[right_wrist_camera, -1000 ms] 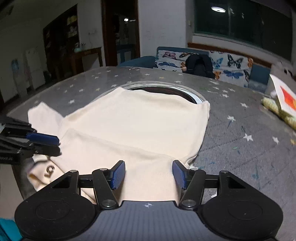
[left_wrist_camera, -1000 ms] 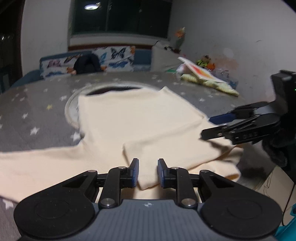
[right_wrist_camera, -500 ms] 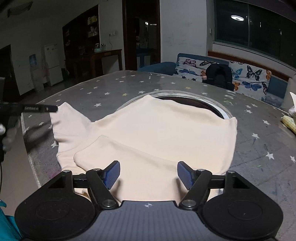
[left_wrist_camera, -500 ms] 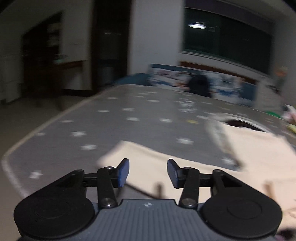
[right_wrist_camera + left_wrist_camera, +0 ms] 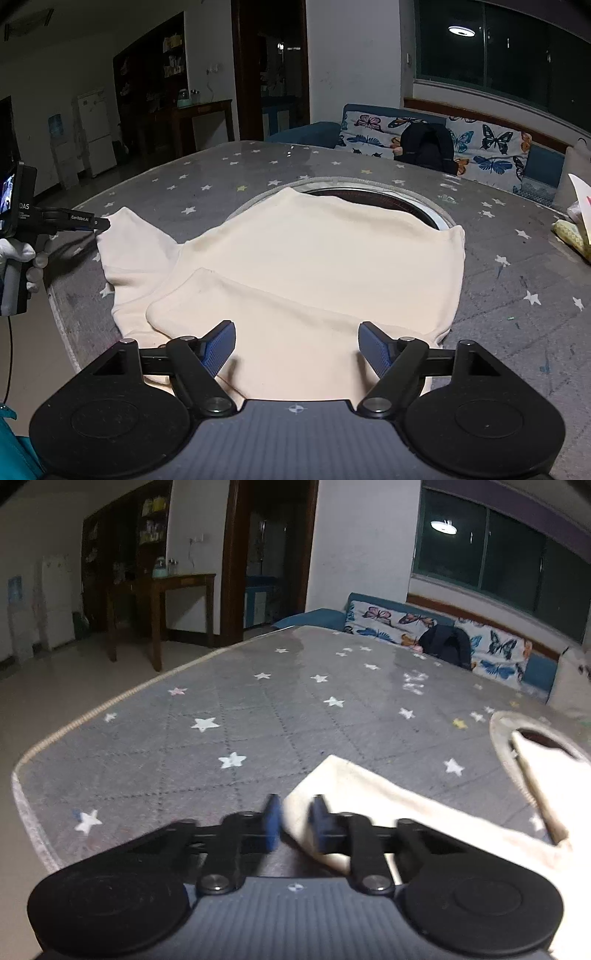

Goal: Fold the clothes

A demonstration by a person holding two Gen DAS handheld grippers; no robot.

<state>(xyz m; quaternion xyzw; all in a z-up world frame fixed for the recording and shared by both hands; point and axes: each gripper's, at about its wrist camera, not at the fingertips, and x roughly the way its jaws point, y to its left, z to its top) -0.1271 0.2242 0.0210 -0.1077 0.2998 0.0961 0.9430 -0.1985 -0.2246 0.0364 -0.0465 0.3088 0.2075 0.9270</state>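
Sleeve (image 5: 369, 797) of a cream shirt (image 5: 314, 258) is being pinched in the left claw (image 5: 294, 821), whose jaws have just been closing, while the right claw (image 5: 296, 347) is hanging open, its jaws having just been widening, empty above the hem.

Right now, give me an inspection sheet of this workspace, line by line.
Surface: grey star-print cover over a table with a round central opening.
Job's things: cream garment spread flat, one sleeve already folded across its body, the other sleeve stretched out sideways.
Clutter: yellow and white items at the table's far right edge.
Grippers: left gripper has just been closing, pinched on the sleeve's end; right gripper has just been opening, wide above the garment's near edge.
Cables: thin dark cable hanging below the gloved left hand.
Surroundings: butterfly-print sofa with a black backpack, wooden side table, dark windows.
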